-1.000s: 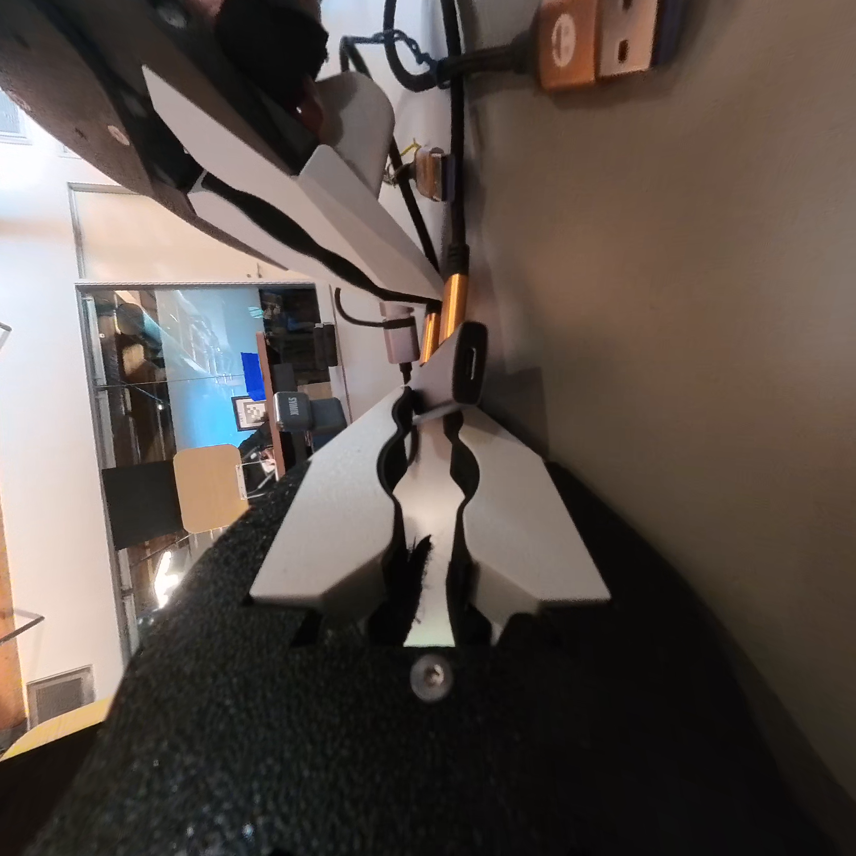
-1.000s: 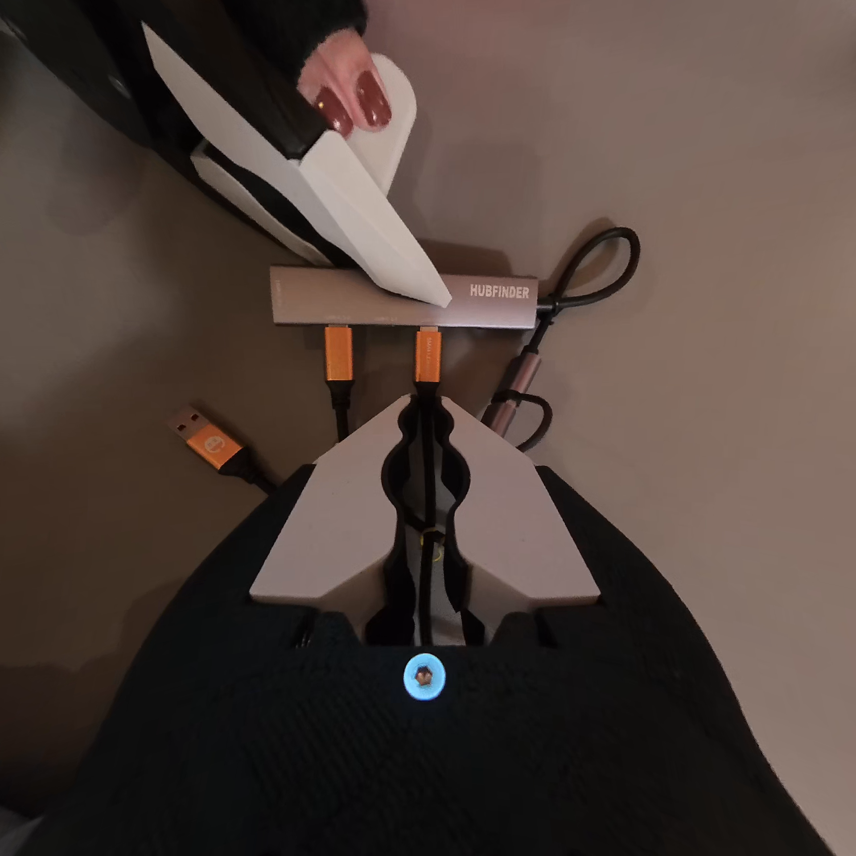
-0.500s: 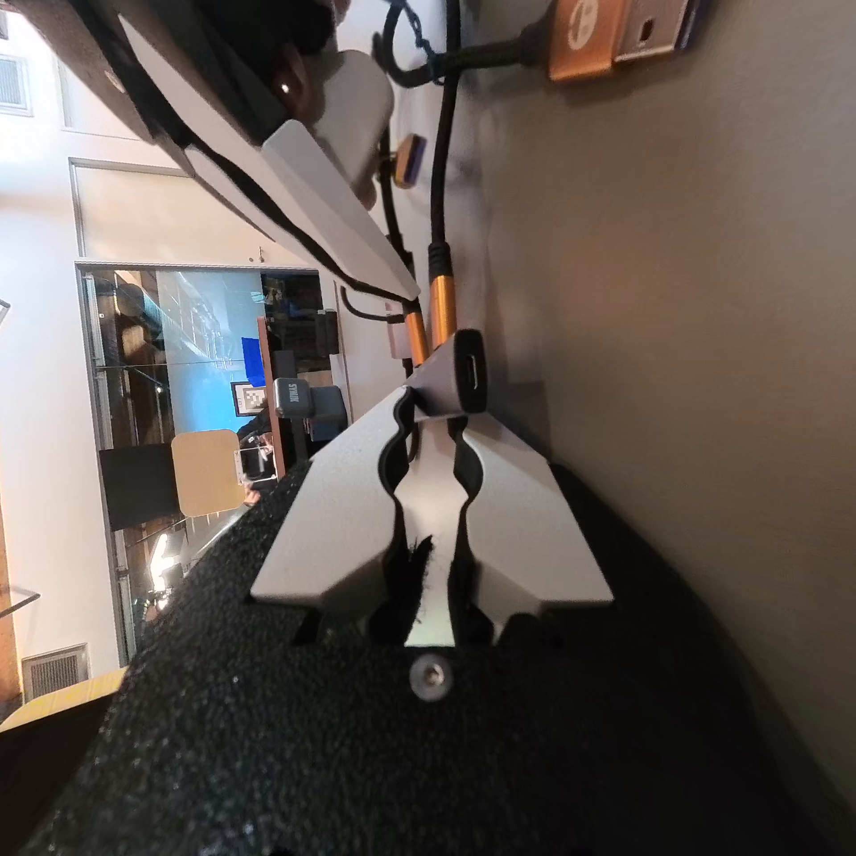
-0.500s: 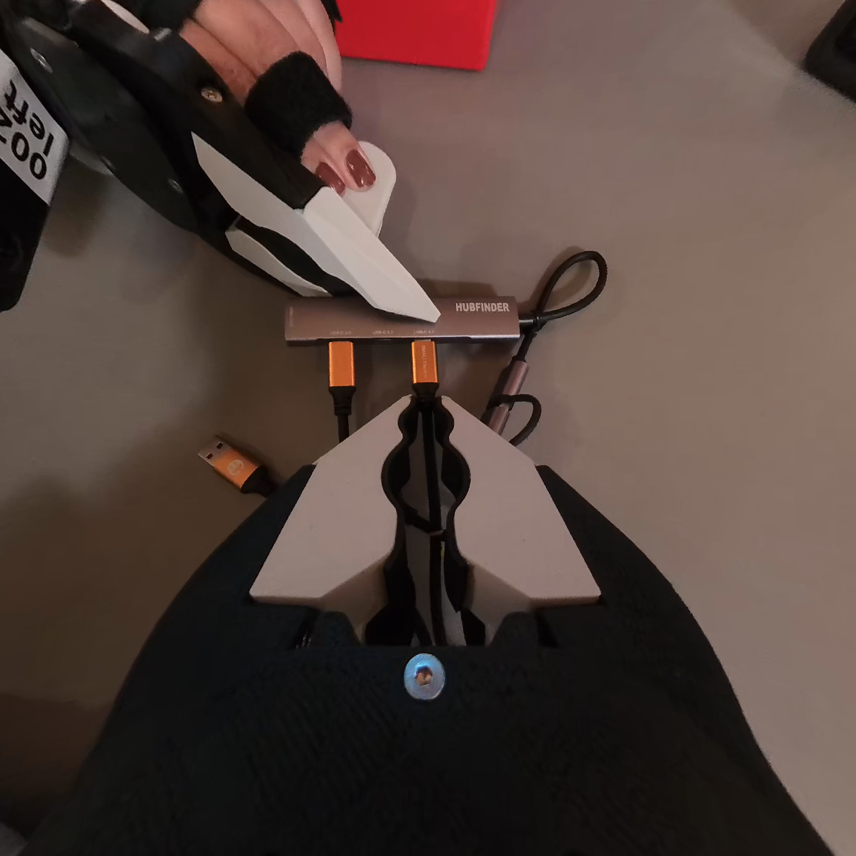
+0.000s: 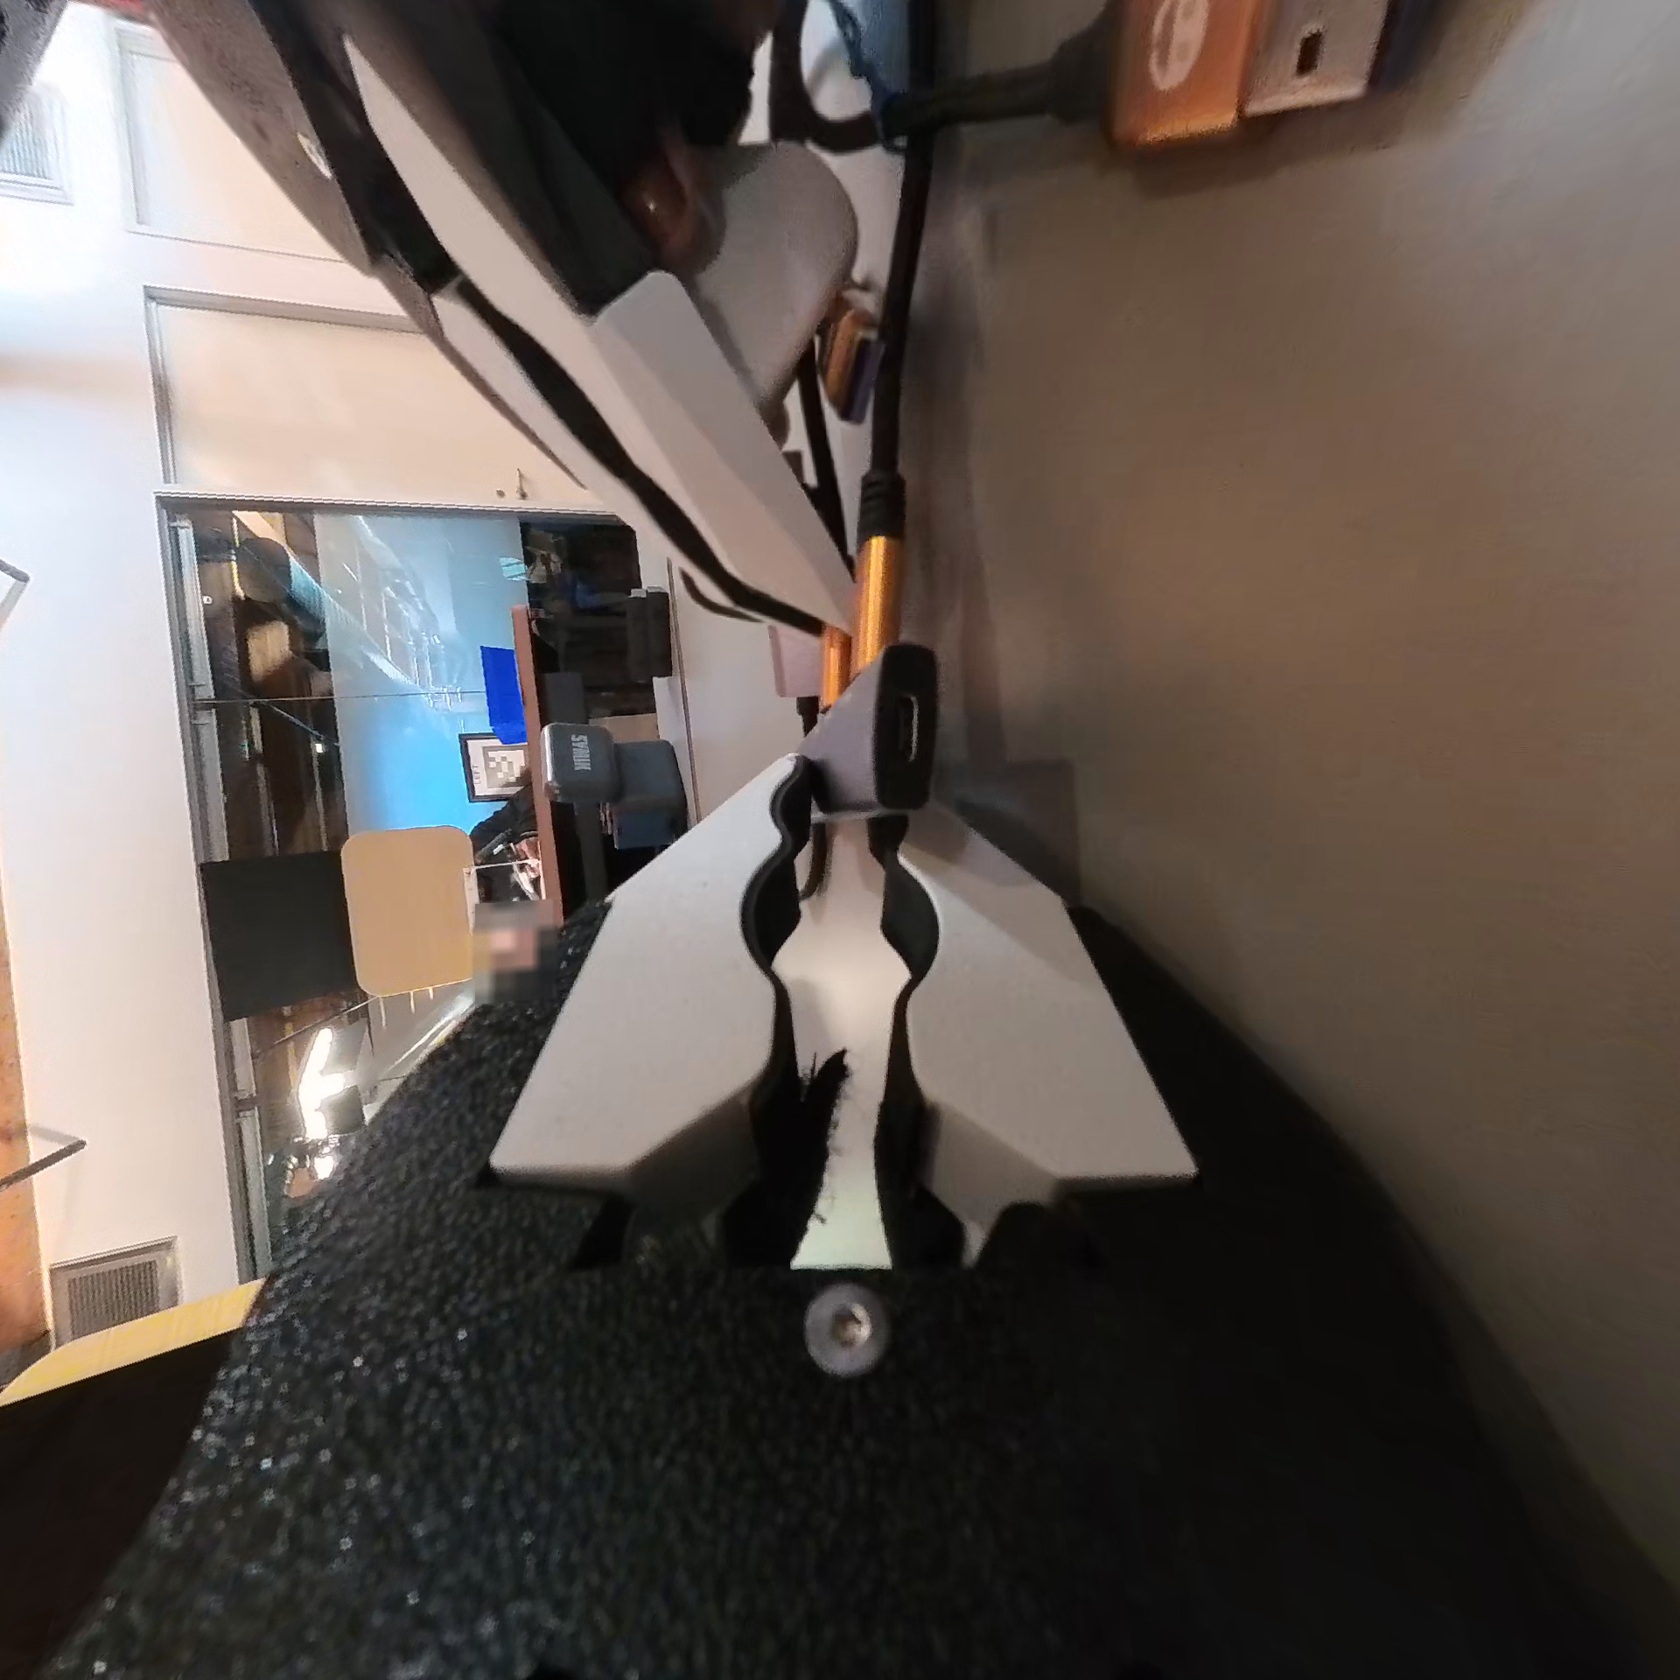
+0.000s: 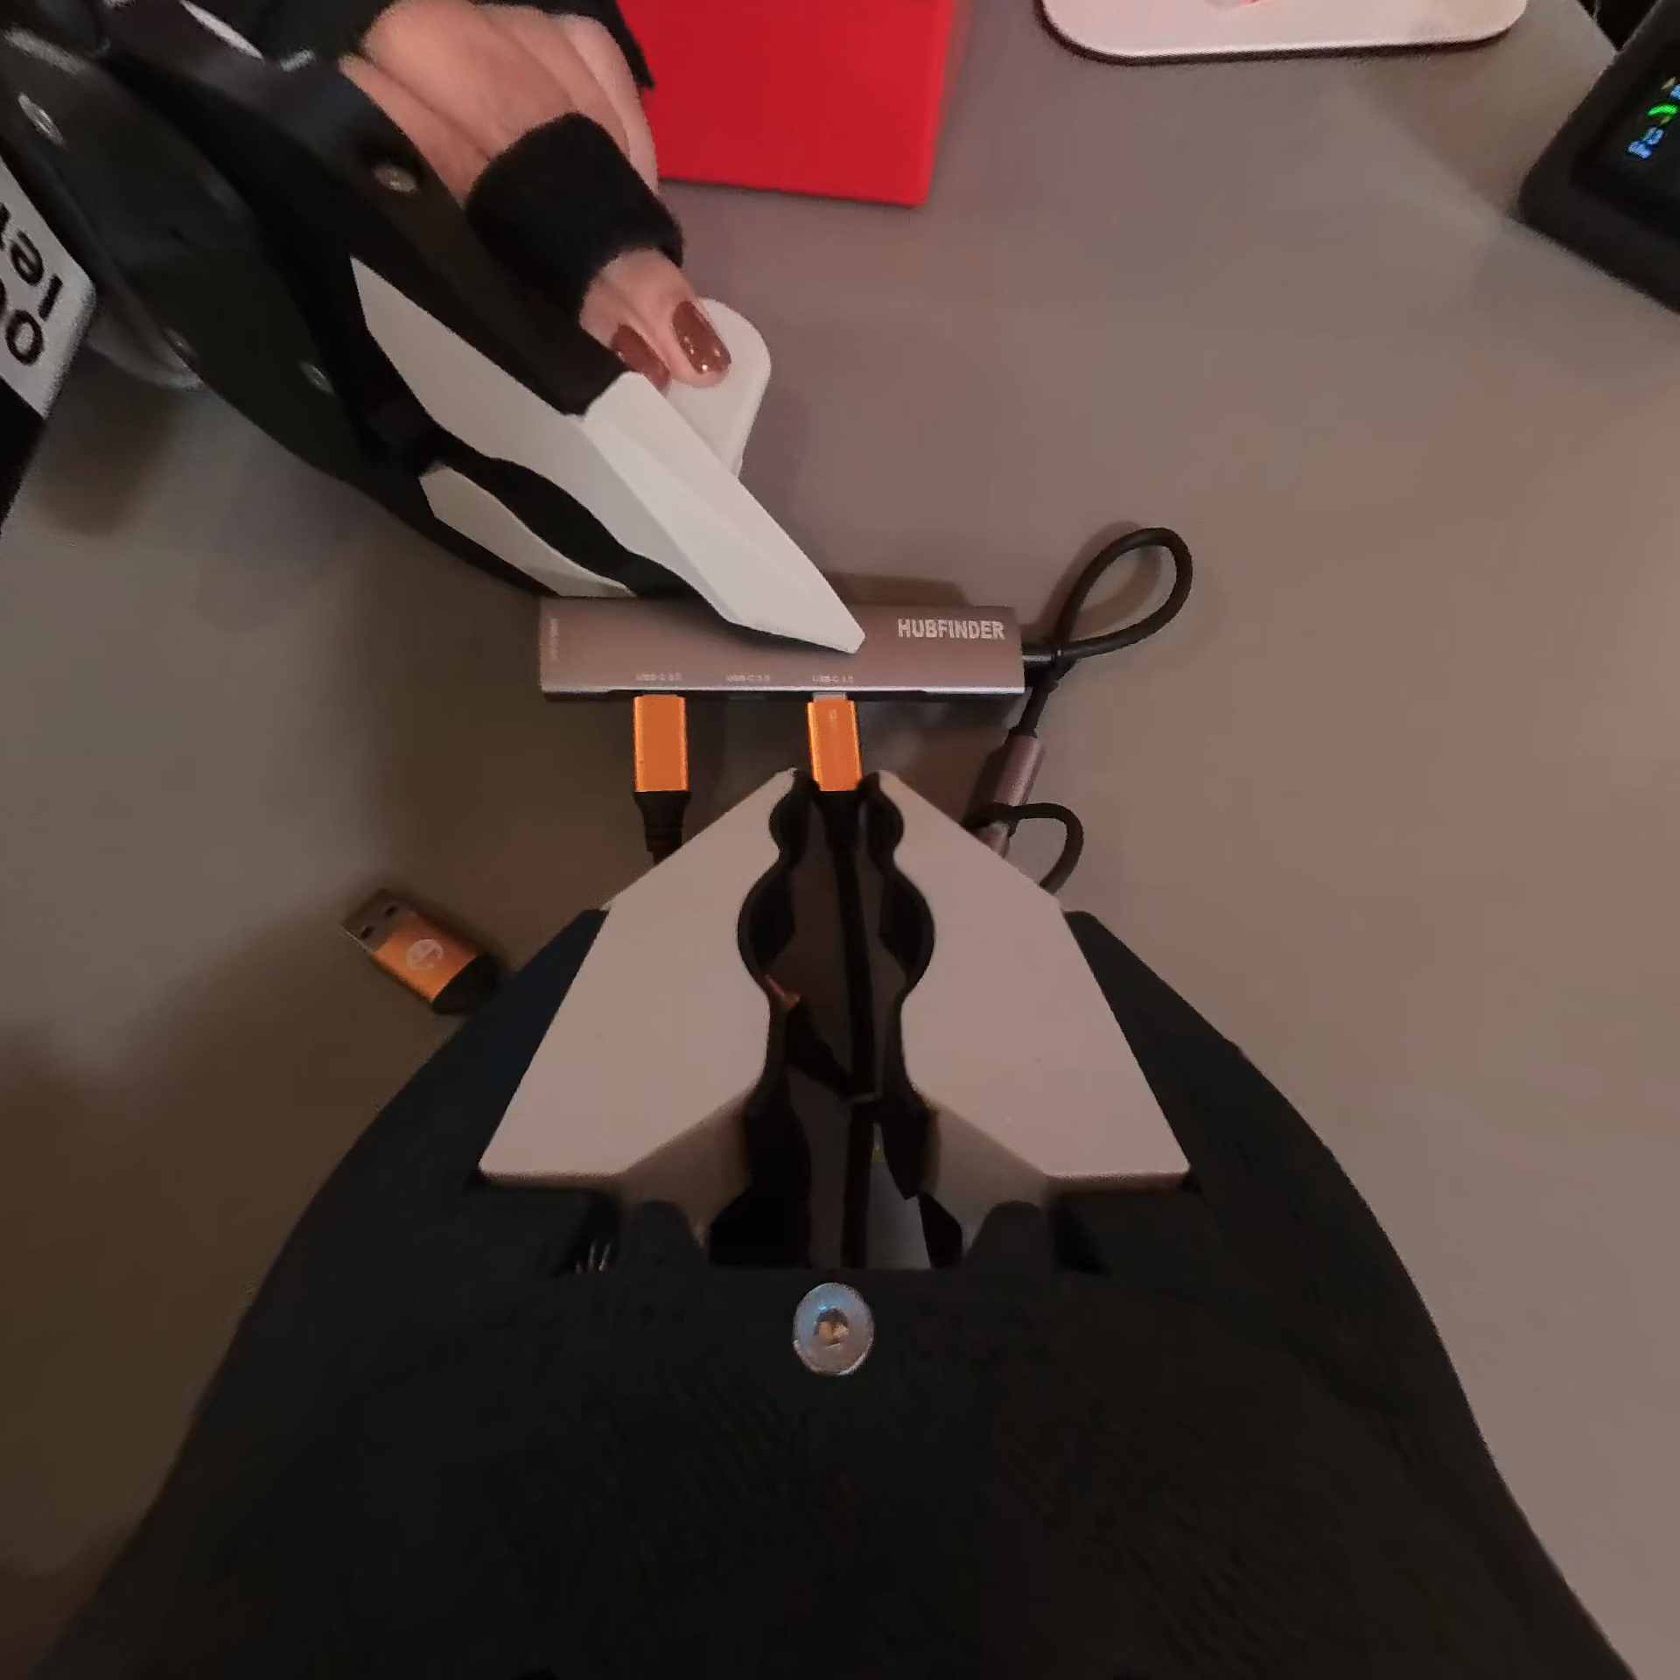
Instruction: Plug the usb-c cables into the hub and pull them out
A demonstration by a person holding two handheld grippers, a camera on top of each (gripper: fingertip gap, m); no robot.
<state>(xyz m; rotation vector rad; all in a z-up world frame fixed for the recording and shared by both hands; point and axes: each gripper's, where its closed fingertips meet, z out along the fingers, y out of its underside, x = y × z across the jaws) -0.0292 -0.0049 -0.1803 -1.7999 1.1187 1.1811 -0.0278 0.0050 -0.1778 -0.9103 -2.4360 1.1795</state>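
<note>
A grey hub (image 6: 945, 659) lies on the grey table (image 6: 1364, 818). Two orange USB-C plugs sit in its front ports, one at the left (image 6: 661, 741) and one at the right (image 6: 834, 741); a sliver of metal shows at the right one's tip. My right gripper (image 6: 832, 784) is shut on the rear of the right plug, with its black cable running back between the fingers. My left gripper (image 5: 845, 805) is shut on the hub's end (image 5: 895, 736) and also shows in the right wrist view (image 6: 636, 509), reaching in from the upper left. The right gripper's fingers (image 5: 691, 436) show in the left wrist view.
A loose orange USB-A plug (image 6: 423, 950) lies front left and shows in the left wrist view (image 5: 1236, 64). The hub's own cable loops at the right (image 6: 1123, 591). A red box (image 6: 800, 91) and a black device with a lit screen (image 6: 1627, 155) stand at the back. Less than 4 cm separates the two grippers' tips.
The right wrist view has drawn back and tilted up, so the red box and black device now show. The hub, both plugs and both grips look the same.
</note>
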